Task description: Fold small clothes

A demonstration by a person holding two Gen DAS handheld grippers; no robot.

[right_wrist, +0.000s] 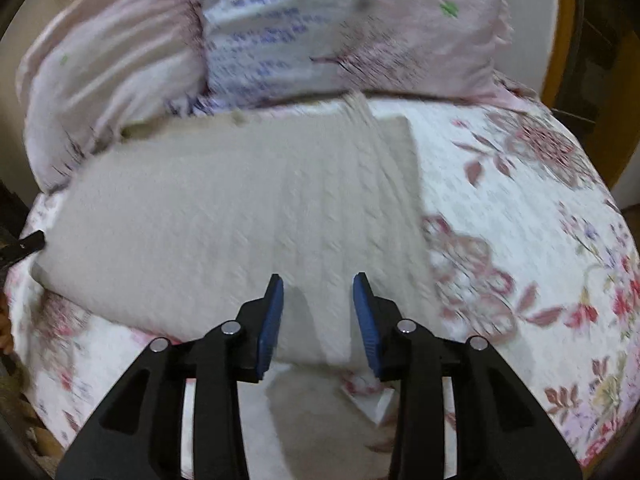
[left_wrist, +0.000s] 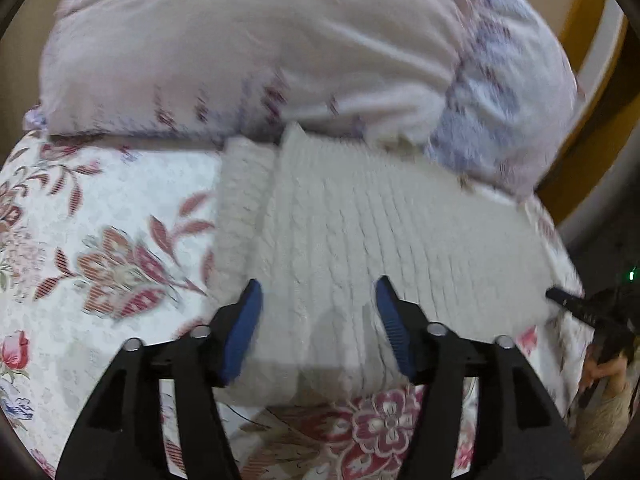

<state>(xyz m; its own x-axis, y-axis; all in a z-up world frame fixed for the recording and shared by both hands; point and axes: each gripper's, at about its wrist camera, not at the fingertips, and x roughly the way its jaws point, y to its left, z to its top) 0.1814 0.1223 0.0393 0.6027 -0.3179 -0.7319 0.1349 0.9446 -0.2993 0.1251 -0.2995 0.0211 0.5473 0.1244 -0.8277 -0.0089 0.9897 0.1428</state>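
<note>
A white cable-knit garment (left_wrist: 380,220) lies folded flat on a floral bedspread (left_wrist: 100,208). A narrower folded strip runs along its left side. My left gripper (left_wrist: 319,282) stands open over the garment's near edge, the blue pads apart and not pressing the knit seen between them. In the right wrist view the same garment (right_wrist: 220,208) spreads to the left. My right gripper (right_wrist: 318,277) is open above its near right corner. The tip of the right gripper (left_wrist: 560,296) shows at the garment's right edge in the left wrist view, and the left gripper's tip (right_wrist: 32,242) shows at the left edge in the right wrist view.
A large pink pillow (left_wrist: 240,52) with a blue-printed panel lies right behind the garment and touches its far edge; it also fills the top of the right wrist view (right_wrist: 120,60). A wooden bed frame (left_wrist: 592,92) curves at the far right. The bedspread (right_wrist: 520,220) extends rightward.
</note>
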